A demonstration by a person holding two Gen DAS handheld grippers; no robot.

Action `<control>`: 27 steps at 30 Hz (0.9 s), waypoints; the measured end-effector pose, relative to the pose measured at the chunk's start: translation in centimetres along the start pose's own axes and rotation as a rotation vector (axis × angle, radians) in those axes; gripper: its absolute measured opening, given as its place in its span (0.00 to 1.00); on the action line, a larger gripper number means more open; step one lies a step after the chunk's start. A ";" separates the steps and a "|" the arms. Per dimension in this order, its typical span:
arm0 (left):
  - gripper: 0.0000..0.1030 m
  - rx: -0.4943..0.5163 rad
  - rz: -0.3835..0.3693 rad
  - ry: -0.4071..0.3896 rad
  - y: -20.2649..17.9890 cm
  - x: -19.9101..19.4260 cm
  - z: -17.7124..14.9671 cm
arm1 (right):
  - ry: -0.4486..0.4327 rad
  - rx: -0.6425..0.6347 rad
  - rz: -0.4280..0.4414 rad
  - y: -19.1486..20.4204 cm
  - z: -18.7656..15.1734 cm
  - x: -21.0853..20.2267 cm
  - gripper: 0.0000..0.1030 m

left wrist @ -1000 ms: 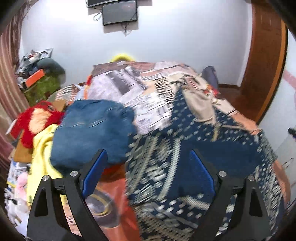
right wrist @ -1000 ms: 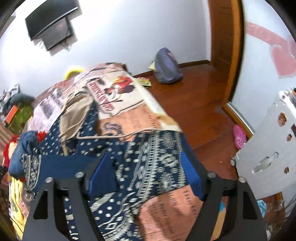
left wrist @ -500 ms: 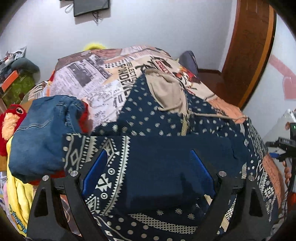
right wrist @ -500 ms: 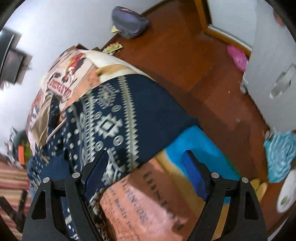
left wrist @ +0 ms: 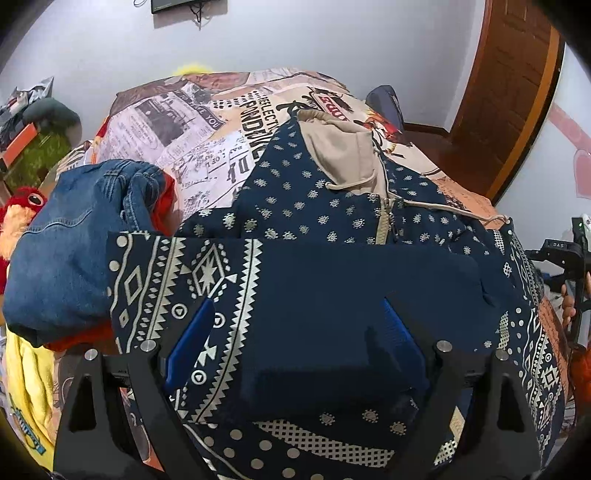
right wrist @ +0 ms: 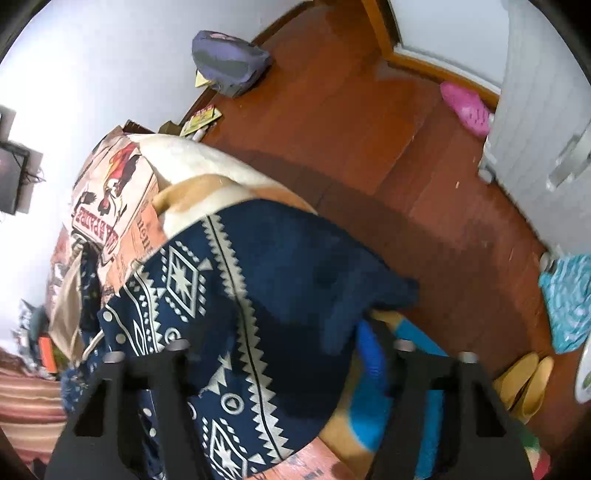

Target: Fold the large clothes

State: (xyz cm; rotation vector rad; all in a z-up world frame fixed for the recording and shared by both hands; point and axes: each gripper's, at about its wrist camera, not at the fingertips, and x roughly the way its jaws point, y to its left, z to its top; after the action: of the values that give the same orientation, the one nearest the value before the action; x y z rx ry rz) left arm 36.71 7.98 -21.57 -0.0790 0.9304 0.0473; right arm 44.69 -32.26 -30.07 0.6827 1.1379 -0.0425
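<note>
We see the navy hoodie point(left wrist: 332, 229) spread on the bed point(left wrist: 192, 122), its patterned sleeve folded across the near part. Left gripper point(left wrist: 295, 343) fingers stand wide apart over the sleeve, gripping nothing. Right gripper point(right wrist: 277, 354) is also spread, above the hoodie's point(right wrist: 280, 266) part at the bed's right edge. Jeans point(left wrist: 74, 240) lie at left beside the hoodie. Wood floor point(right wrist: 369, 122) at right, backpack point(right wrist: 229, 62) by the far wall, TV point(left wrist: 177, 4) on the wall.
</note>
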 end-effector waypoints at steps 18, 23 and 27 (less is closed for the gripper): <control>0.88 -0.031 -0.018 -0.048 1.9 -3.7 -0.9 | -0.266 -0.597 0.230 18.2 -7.9 -12.6 0.07; 0.88 -0.022 -0.016 -0.052 2.4 -4.4 -1.5 | -0.108 -0.576 0.168 16.1 -8.8 -9.4 0.36; 0.88 -0.038 -0.019 -0.039 3.0 -4.2 -1.7 | -0.070 -0.499 0.088 12.0 -8.5 -8.2 0.53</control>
State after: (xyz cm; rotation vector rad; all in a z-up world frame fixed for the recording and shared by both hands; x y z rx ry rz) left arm 32.58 10.76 -19.36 -0.1219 0.8895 0.0493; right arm 38.51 -20.71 -19.49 0.2821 0.9968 0.2832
